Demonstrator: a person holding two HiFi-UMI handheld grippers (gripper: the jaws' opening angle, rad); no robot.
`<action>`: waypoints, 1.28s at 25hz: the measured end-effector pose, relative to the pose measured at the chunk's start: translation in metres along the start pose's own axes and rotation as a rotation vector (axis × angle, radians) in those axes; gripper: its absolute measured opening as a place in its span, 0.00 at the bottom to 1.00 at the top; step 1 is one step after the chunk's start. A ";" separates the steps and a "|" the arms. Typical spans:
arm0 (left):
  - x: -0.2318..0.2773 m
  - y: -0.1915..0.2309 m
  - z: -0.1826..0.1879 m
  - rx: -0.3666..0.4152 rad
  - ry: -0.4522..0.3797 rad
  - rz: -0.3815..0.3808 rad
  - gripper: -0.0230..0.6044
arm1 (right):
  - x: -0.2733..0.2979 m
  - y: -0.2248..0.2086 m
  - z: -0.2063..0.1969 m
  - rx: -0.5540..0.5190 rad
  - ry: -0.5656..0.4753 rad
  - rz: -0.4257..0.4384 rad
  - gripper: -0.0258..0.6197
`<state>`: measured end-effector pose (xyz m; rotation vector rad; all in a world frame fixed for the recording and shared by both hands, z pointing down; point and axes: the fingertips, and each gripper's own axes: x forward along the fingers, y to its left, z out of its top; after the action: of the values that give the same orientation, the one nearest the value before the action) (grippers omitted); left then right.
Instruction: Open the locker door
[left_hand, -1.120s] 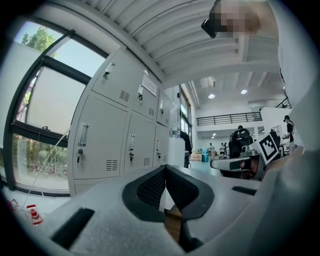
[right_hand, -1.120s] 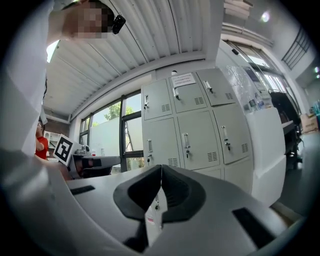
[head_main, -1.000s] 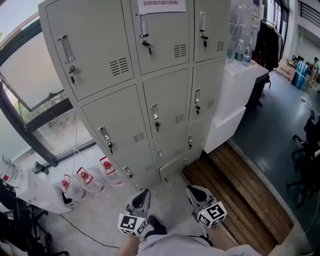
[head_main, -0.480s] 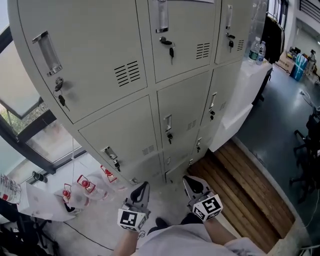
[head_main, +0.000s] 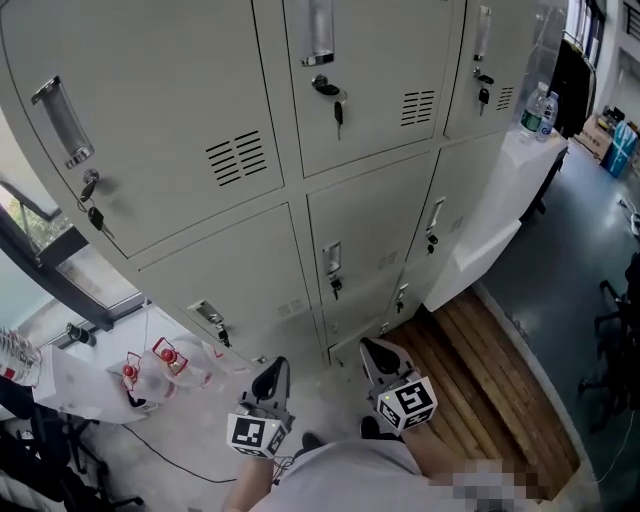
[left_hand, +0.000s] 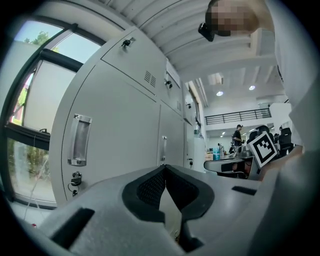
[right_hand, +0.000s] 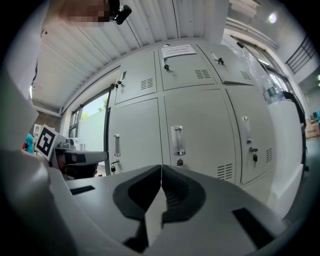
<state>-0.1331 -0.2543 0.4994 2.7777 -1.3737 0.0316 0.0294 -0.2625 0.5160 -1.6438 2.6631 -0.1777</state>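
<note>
left claw (left_hand: 164, 167): jaws pressed together with nothing between them; it hangs low, at 6 o'clock of the lockers in the head view.
right claw (right_hand: 161, 167): also closed and empty; at 3 o'clock of the left claw and clear of every door.
locker bank (head_main: 370, 230): pale grey painted metal, three columns of doors, all of them shut.
locker door (head_main: 375, 60): probably the upper door of the middle column, straight ahead at 12 o'clock of the claws, though nothing shows for certain which door is meant.
look of the door: flat and matt grey, with vent slots (head_main: 417, 108) toward its 3 o'clock edge and its fittings along the 9 o'clock edge.
handle (head_main: 318, 30): a narrow upright pull with a shiny frame, at 12 o'clock of the lock.
key (head_main: 335, 100): sits in the lock with a dark fob hanging down.
how it should handle: thin sheet steel, so stiff and light, and likely to swing easily once unlatched. The painted face is smooth and offers no grip.
where to take hold: pinch the key head and turn it if the door is locked, then hook or clamp the edge of the handle and pull outward. A claw must open first.
</note>
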 end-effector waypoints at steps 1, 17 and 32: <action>0.002 0.001 -0.001 -0.001 0.005 0.010 0.05 | 0.002 -0.001 0.001 -0.010 0.002 0.008 0.06; 0.003 0.009 -0.008 -0.029 0.022 0.066 0.05 | 0.047 -0.011 0.009 -0.047 0.035 0.072 0.38; -0.022 0.037 -0.012 -0.043 0.033 0.166 0.05 | 0.122 -0.018 0.044 -0.118 -0.013 0.133 0.38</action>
<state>-0.1765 -0.2586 0.5120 2.6099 -1.5730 0.0526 -0.0064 -0.3836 0.4804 -1.4827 2.8107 -0.0094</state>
